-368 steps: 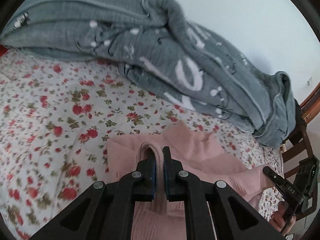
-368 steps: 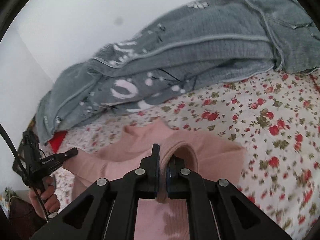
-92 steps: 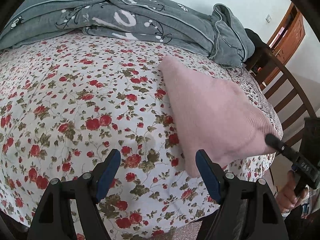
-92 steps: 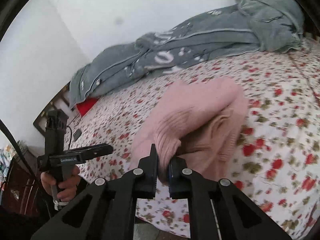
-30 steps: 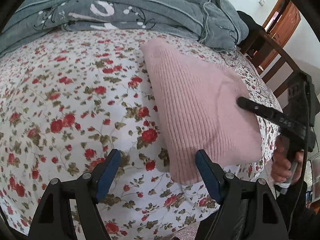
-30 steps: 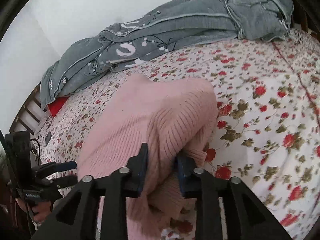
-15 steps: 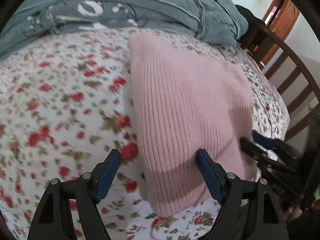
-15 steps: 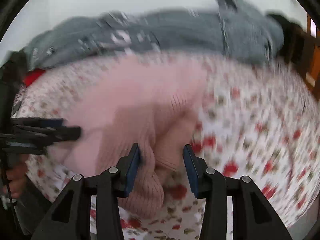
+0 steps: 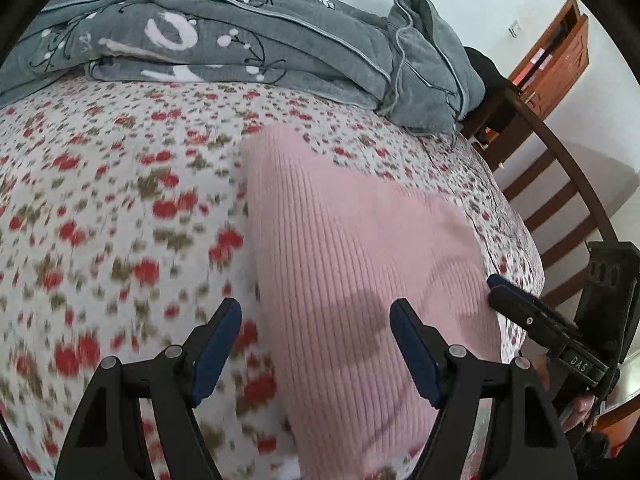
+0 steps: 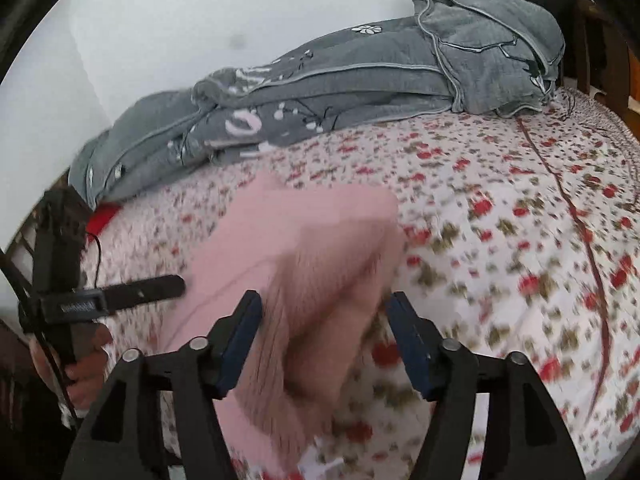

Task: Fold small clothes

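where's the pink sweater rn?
Pink sweater lies folded on the floral bedsheet near the bed's front edge, in front of the grey quilt.

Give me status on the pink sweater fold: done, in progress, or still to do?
Done: the pink sweater lies as a compact folded bundle on the floral bedsheet. In hand: nothing; the right gripper has just been opening, the fold's edge loose between its jaws, and the left gripper is open. Left: perhaps tidying; no other small clothes show.
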